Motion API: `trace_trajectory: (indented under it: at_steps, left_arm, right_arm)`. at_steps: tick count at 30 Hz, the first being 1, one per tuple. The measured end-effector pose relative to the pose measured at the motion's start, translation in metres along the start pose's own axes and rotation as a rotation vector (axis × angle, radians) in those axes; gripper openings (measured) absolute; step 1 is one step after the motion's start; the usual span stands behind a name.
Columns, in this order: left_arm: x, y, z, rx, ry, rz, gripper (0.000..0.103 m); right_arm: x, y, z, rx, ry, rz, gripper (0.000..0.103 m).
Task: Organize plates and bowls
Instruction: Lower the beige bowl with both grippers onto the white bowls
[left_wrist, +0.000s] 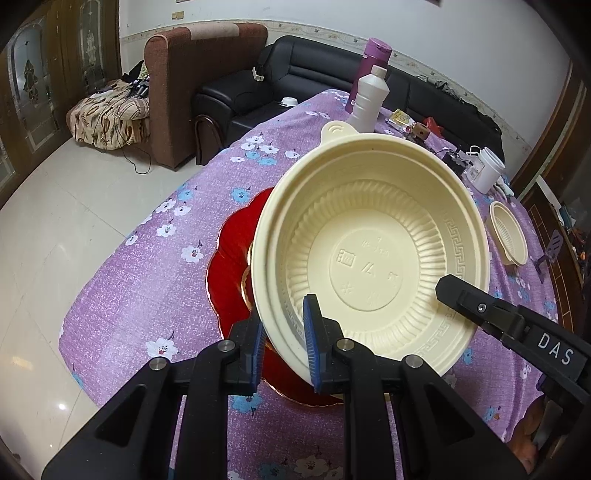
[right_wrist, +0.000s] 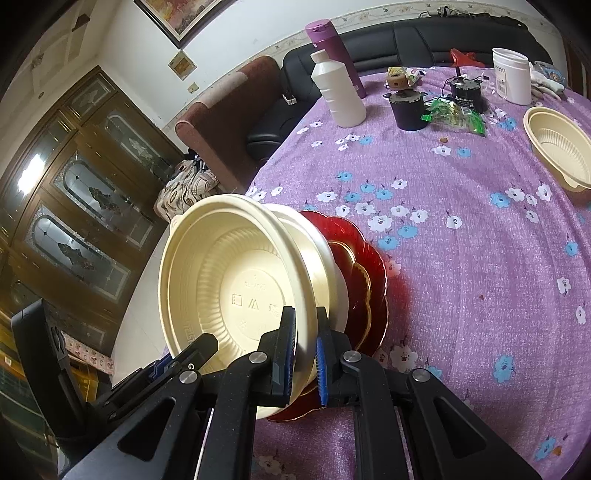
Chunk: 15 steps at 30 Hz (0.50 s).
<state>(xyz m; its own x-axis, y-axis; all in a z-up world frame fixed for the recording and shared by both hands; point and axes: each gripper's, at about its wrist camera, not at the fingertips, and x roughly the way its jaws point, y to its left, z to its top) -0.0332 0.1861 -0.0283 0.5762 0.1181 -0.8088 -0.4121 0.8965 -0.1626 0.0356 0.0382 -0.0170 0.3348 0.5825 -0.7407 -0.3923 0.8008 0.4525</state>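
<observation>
A cream plastic bowl (left_wrist: 369, 258) is held tilted above a red plate (left_wrist: 229, 258) on the purple flowered tablecloth. My left gripper (left_wrist: 284, 347) is shut on the bowl's near rim. My right gripper (right_wrist: 304, 350) is shut on the rim of the same bowl (right_wrist: 236, 280), and its finger shows in the left wrist view (left_wrist: 480, 306) at the bowl's right rim. The red plate (right_wrist: 365, 266) with a gold edge lies under the bowl. A second cream bowl (left_wrist: 509, 232) sits upright further right on the table; it also shows in the right wrist view (right_wrist: 557, 147).
A white bottle (right_wrist: 338, 92) and a purple flask (right_wrist: 332, 48) stand at the table's far side. A white tub (right_wrist: 511, 75), a small black pot (right_wrist: 408, 109) and green wrappers (right_wrist: 454, 116) lie near them. Sofas stand behind the table; tiled floor is to the left.
</observation>
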Motion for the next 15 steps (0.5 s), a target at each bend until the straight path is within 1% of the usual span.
trace_trajectory:
  at_steps: [4,7,12,15]
  left_arm:
    - [-0.0002,0.0003,0.0001,0.0,0.0,0.0,0.018]
    - [0.0011,-0.0002,0.0003,0.001,0.007,0.0,0.018]
    - [0.0031,0.0016,-0.0012,-0.004,0.01,0.011,0.018]
    - [0.0007,0.0027,-0.0009,-0.013,-0.003,0.019,0.019]
  right_arm:
    - [0.0005,-0.0002,0.0003,-0.004,0.0,-0.004,0.01]
    - [0.0016,0.0001,0.0003,-0.002,0.007,-0.002,0.014]
    - [-0.0011,-0.0001,0.0003,-0.003,-0.009,-0.019,0.014]
    - [-0.0025,-0.0012,0.0011,-0.001,-0.011,-0.019,0.014]
